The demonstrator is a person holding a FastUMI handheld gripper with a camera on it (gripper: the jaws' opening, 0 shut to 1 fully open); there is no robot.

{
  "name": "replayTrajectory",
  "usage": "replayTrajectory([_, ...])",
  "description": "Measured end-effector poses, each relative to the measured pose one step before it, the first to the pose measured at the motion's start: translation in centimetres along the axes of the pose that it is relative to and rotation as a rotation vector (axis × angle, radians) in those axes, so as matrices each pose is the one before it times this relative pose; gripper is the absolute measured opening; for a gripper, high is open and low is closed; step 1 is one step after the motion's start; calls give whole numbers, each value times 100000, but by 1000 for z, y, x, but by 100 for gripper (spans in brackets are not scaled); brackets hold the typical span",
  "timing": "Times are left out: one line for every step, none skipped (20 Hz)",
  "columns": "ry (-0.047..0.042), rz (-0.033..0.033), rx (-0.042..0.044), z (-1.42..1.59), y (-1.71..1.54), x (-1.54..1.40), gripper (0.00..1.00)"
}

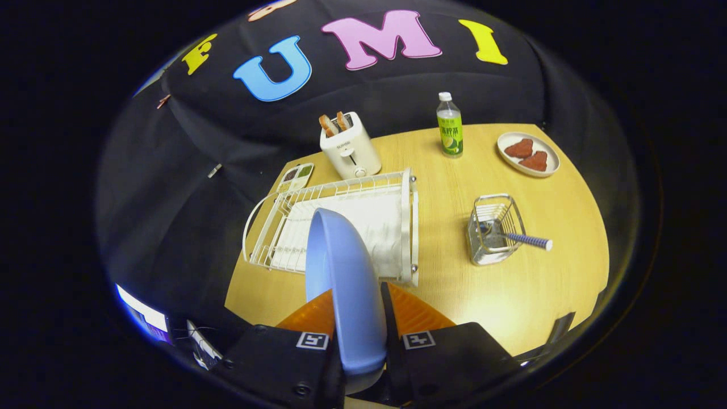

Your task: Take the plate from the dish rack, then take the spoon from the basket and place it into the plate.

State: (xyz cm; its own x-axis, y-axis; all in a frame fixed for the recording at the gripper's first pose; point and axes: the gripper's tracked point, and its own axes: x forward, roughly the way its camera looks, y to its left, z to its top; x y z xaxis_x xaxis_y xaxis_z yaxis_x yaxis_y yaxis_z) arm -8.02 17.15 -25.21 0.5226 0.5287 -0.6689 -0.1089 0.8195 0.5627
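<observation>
- The jaws (359, 309), at the bottom centre of the frame, pinch the blue plate (343, 284) on edge, one orange finger (312, 315) on each side.
- The plate stands upright in front of the white dish rack (341, 227) at centre.
- Writing on the toaster (349, 145) and bottle (449, 125) is too small to read.
- The spoon (525, 240) leans out of the wire basket (494, 227), right of the rack on the desk (511, 295).
- A small plate (528, 154) at upper right holds two reddish pieces.

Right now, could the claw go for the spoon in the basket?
Probably not yet. The claw is shut on the blue plate, so its fingers are taken. The spoon leans out of the wire basket with bare table around it; set the plate down first.
</observation>
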Motion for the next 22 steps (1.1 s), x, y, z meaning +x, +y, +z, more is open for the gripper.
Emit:
replayTrajectory([2162, 1108, 645, -1630, -354, -37, 32])
replayTrajectory([2751, 722, 304, -1750, -380, 89, 32])
replayTrajectory([3141, 539, 1161, -1636, -592, 93, 32])
replayTrajectory([2011, 176, 2336, -1604, -765, 514, 33])
replayTrajectory([1370, 298, 3385, -973, -588, 37, 33])
replayTrajectory([426, 1013, 2795, -715, -579, 331, 32])
replayTrajectory([1588, 1270, 1992, -753, -580, 503, 33])
replayTrajectory([1829, 602, 2292, -946, -734, 548, 33])
replayTrajectory([1692, 501, 1977, -674, -727, 630, 33])
replayTrajectory([1892, 1114, 2280, -737, -733, 574, 33])
replayTrajectory([154, 1704, 3491, -328, -446, 606, 32])
replayTrajectory([594, 2276, 4480, -428, -323, 595, 33])
replayTrajectory([278, 2054, 4165, -17, -218, 612, 33])
replayTrajectory([730, 1514, 3141, -39, -250, 610, 33])
replayTrajectory([379, 325, 1567, 2, -309, 494, 33])
replayTrajectory([18, -638, 22, -9, -299, 457, 33])
replayTrajectory([-465, -1836, -1181, 260, -456, 477, 33])
replayTrajectory([-223, -491, -896, 44, -194, 230, 32])
replayTrajectory([-249, -62, 529, -13, 137, -6, 33])
replayTrajectory([-385, -46, 1085, 371, 82, 102, 33])
replayTrajectory([-115, -595, 964, 308, -31, 315, 33])
replayTrajectory([-185, -1153, 905, -27, -128, 301, 34])
